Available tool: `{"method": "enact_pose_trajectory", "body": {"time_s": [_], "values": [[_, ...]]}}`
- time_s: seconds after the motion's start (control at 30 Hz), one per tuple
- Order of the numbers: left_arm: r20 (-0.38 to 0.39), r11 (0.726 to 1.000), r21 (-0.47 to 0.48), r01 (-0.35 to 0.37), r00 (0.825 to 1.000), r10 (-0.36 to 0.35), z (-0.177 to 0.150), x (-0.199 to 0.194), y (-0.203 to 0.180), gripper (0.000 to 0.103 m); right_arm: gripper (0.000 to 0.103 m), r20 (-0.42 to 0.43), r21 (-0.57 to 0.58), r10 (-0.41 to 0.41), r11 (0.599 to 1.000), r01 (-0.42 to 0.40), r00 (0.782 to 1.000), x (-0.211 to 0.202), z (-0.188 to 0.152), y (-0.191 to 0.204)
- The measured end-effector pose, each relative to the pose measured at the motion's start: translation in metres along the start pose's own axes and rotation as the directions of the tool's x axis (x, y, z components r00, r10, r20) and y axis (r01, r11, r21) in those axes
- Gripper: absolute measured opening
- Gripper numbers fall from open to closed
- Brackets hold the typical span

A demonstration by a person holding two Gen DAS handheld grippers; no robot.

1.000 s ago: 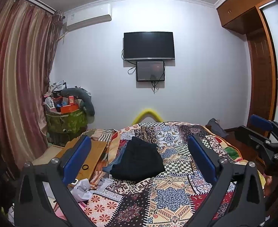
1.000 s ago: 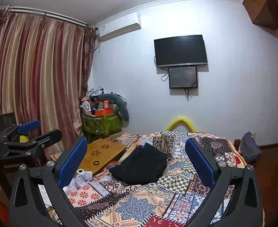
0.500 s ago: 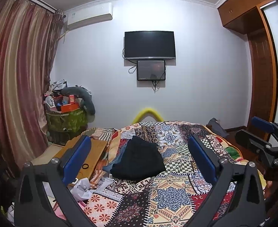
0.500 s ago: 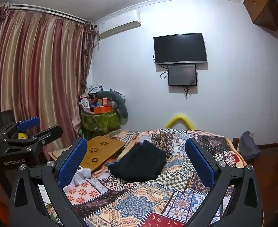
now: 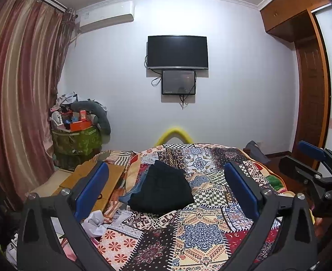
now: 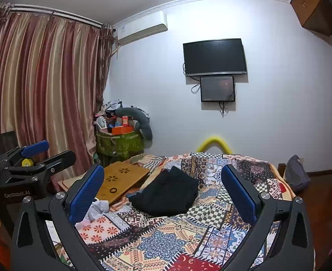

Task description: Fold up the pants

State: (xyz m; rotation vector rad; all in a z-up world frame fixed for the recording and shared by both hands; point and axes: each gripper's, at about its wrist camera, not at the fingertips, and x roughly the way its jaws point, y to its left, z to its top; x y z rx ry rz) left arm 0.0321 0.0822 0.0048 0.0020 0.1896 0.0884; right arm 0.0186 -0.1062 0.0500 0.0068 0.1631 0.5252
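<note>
Left wrist view: black fabric pants lying in a compact folded stack on the patchwork-quilted bed, partly over a blue garment, well ahead of both tools. Left hand-held gripper spread wide, grasping nothing. Right hand-held gripper likewise released and empty. By the look of it, folding finished or nearly so; perhaps only tidying left.
</note>
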Motion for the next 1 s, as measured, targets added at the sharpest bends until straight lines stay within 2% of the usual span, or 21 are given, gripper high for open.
{"method": "enact_pose_trajectory", "body": {"time_s": [1.0], "values": [[-0.033,0.999,0.004,0.036,0.999,-0.036,-0.0037,0.0082,-0.003,0.103,0.103,-0.003,0.022,-0.029,0.999,0.029,1.0,-0.0012,0.0005,0.0003]]}}
